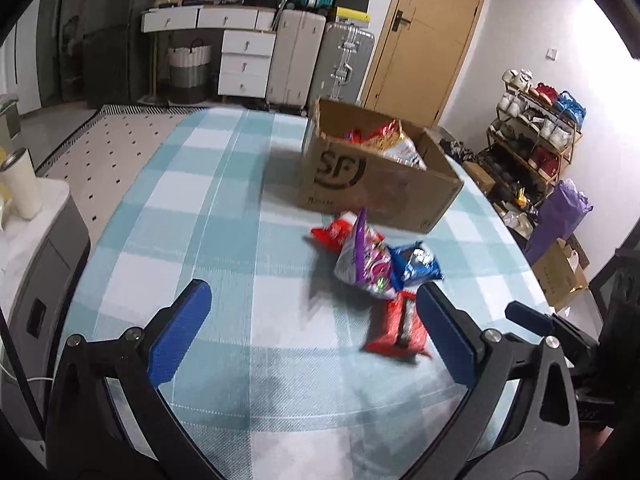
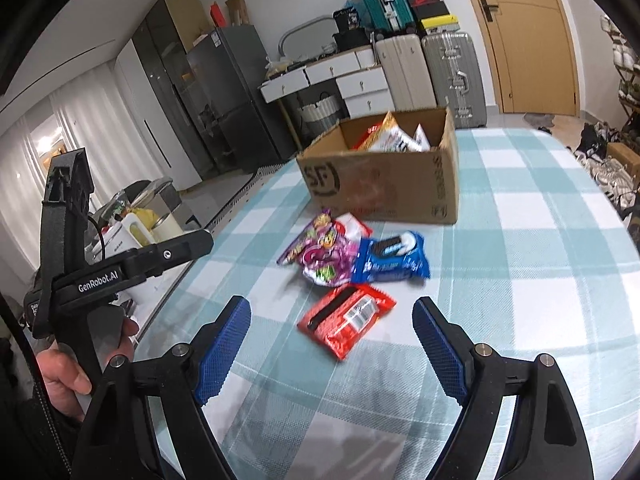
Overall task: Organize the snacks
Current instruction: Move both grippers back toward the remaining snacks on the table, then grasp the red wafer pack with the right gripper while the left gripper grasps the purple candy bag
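Several snack packs lie on the checked tablecloth in front of an open cardboard box (image 1: pixel 360 184) (image 2: pixel 384 188) that holds more snack bags. Nearest is a red pack (image 1: pixel 396 330) (image 2: pixel 346 320). Behind it lie a pink-purple bag (image 1: pixel 366 260) (image 2: pixel 320 254), a blue cookie pack (image 1: pixel 418 266) (image 2: pixel 392 258) and a red-white bag (image 1: pixel 332 234) (image 2: pixel 354 224). My left gripper (image 1: pixel 313 286) is open and empty over the cloth, with the red pack beside its right finger. My right gripper (image 2: pixel 332 304) is open, the red pack just beyond its fingertips and untouched.
The table (image 1: pixel 200 200) (image 2: pixel 520 240) wears a blue-white checked cloth. A low cabinet (image 1: pixel 36 240) with cups stands at its left edge. A hand (image 2: pixel 64 368) holds the left gripper's handle. Suitcases (image 1: pixel 320 60), white drawers and a door stand behind; a shoe rack (image 1: pixel 536 140) is to the right.
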### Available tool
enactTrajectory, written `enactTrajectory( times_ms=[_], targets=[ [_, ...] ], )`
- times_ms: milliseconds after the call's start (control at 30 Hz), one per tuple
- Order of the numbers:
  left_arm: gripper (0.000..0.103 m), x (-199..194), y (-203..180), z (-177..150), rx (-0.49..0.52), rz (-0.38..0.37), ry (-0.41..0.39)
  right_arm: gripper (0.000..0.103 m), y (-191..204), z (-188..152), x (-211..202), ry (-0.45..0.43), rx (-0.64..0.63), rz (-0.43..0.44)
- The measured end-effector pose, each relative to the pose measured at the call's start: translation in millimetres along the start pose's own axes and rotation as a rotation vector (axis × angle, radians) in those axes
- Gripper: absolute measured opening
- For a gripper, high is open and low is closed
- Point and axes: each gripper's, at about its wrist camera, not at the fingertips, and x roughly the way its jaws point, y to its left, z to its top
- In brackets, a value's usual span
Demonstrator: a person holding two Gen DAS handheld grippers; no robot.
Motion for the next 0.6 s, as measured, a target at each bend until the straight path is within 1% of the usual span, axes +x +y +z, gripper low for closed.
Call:
enactTrajectory(
  times_ms=[133,200,300,467,600],
  targets=[
    [0.102,12.4,5.7,-9.1,-0.008,0.000,0.020,0.085,-4.1,-4.9,18.4,0.034,0.006,0.005],
    [0.102,17.0,6.4,-11.8,0.000,0.012,0.021,0.085,-6.2,-6.4,29.0,0.051,0.007,0.004],
    [0.102,23.6,6.8,-13.3,0.012,0.022,0.025,0.085,-8.7,-7.1,44.9,0.078,0.013,-0.003],
    [0.102,34.5,12.9,-15.9,-0.002,0.019,0.041,0.085,-14.0,-9.5,69.8,0.119,0.025,0.000],
    [0.102,41.8,14.7,-15.3,0.048,0.057,0.038,0.085,-15.6,-9.9,84.5,0.151,0.030,0.012]
  ],
)
